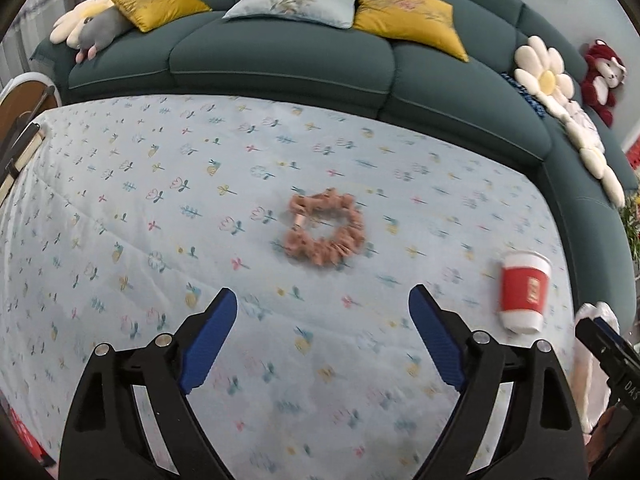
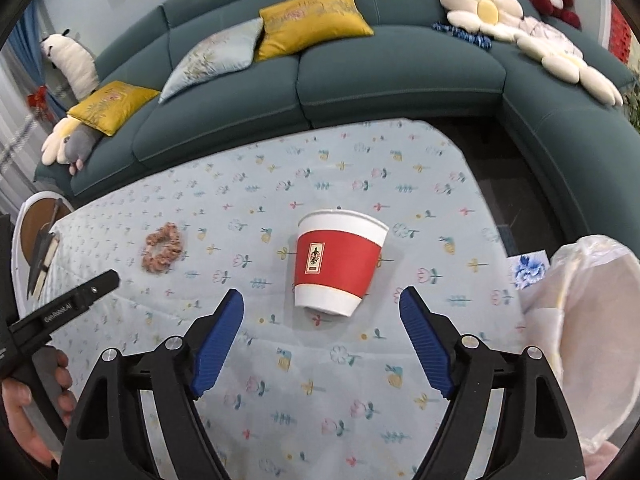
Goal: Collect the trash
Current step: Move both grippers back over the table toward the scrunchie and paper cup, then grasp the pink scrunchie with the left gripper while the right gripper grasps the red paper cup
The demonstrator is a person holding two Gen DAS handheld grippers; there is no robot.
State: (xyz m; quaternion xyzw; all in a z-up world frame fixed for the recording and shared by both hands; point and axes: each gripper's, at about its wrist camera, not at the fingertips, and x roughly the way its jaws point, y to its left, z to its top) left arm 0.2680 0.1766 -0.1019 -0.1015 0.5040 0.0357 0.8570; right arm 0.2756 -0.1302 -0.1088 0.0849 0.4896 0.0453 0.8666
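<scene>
A red and white paper cup (image 2: 338, 262) stands upright on the flowered tablecloth (image 2: 280, 360), just beyond my right gripper (image 2: 322, 304), whose blue fingers are open with nothing between them. The cup (image 1: 523, 292) shows at the right of the left wrist view too. A pink fabric scrunchie (image 1: 325, 227) lies flat on the cloth ahead of my left gripper (image 1: 323, 300), which is open and empty above the table. The scrunchie (image 2: 163, 247) sits left of the cup.
A thin white plastic bag (image 2: 592, 332) hangs open at the table's right edge. A teal corner sofa (image 2: 400, 64) with yellow and pale cushions and plush toys runs behind. A small round side table (image 2: 34, 224) stands at the left. A hand (image 2: 24, 412) holds the left gripper's handle.
</scene>
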